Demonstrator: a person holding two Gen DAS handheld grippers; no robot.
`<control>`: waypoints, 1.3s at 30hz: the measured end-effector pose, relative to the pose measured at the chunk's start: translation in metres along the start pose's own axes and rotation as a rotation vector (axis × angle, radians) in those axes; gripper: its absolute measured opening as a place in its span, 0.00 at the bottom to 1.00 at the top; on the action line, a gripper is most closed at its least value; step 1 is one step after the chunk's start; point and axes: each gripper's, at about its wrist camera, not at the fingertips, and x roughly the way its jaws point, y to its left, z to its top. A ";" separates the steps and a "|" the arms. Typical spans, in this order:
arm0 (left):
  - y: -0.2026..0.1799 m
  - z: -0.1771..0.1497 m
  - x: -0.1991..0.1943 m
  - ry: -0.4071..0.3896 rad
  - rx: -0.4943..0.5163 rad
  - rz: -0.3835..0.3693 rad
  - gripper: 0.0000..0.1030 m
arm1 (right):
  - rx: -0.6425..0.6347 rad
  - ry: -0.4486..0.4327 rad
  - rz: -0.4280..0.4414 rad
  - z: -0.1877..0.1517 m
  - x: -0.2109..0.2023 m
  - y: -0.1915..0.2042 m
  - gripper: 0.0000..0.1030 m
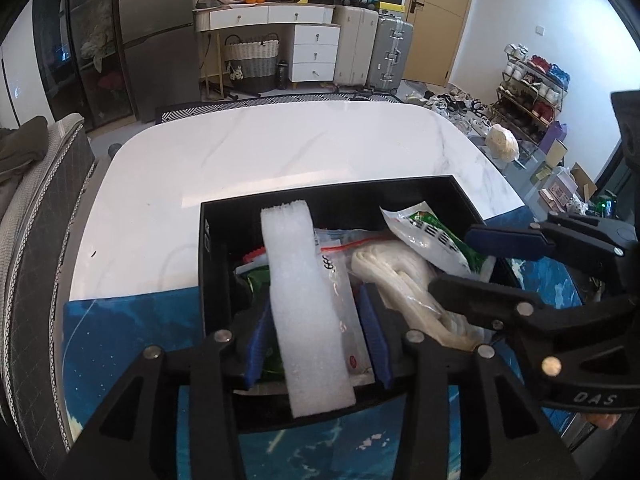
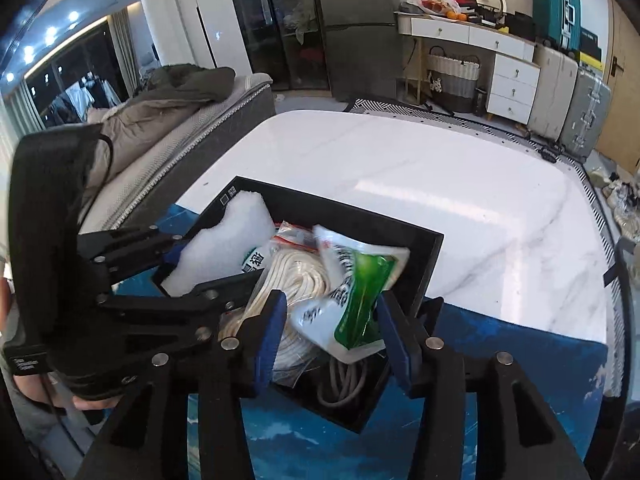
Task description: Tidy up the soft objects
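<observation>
A black box [image 1: 208, 240] [image 2: 424, 272] on the table holds soft items. A white foam strip [image 1: 304, 304] [image 2: 216, 248] leans over its near edge between the open fingers of my left gripper [image 1: 316, 344], which do not clamp it. A green-and-white pouch [image 1: 436, 236] [image 2: 356, 300] lies on a bagged coil of white rope [image 1: 404, 280] [image 2: 296, 276]. My right gripper [image 2: 332, 336] is open with the pouch between its fingers, apart from both pads. A clear zip bag [image 1: 340, 280] and a grey cable [image 2: 344, 384] also lie inside.
The white marble table [image 1: 280, 148] [image 2: 460, 184] stretches beyond the box; a blue mat [image 1: 128, 336] [image 2: 500, 360] covers its near part. A sofa with clothes [image 2: 160, 104] stands left. Drawers, suitcases and a shoe rack [image 1: 528, 92] line the far walls.
</observation>
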 end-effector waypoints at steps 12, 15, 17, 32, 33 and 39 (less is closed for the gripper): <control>0.014 -0.001 -0.052 -0.179 -0.054 0.072 0.58 | 0.021 -0.239 -0.019 -0.001 -0.064 0.021 0.87; 0.013 -0.010 -0.083 -0.314 -0.043 0.130 0.85 | 0.007 -0.345 -0.058 -0.008 -0.089 0.028 0.88; 0.012 -0.018 -0.099 -0.397 -0.051 0.197 1.00 | 0.025 -0.397 -0.073 -0.018 -0.101 0.027 0.94; 0.011 -0.106 -0.131 -0.747 -0.037 0.237 1.00 | 0.048 -0.763 -0.198 -0.122 -0.125 0.008 0.99; 0.015 -0.108 -0.126 -0.745 -0.041 0.241 1.00 | 0.046 -0.761 -0.208 -0.124 -0.122 0.007 0.99; 0.035 -0.118 -0.101 -0.721 -0.090 0.275 1.00 | 0.076 -0.758 -0.276 -0.130 -0.113 -0.001 0.99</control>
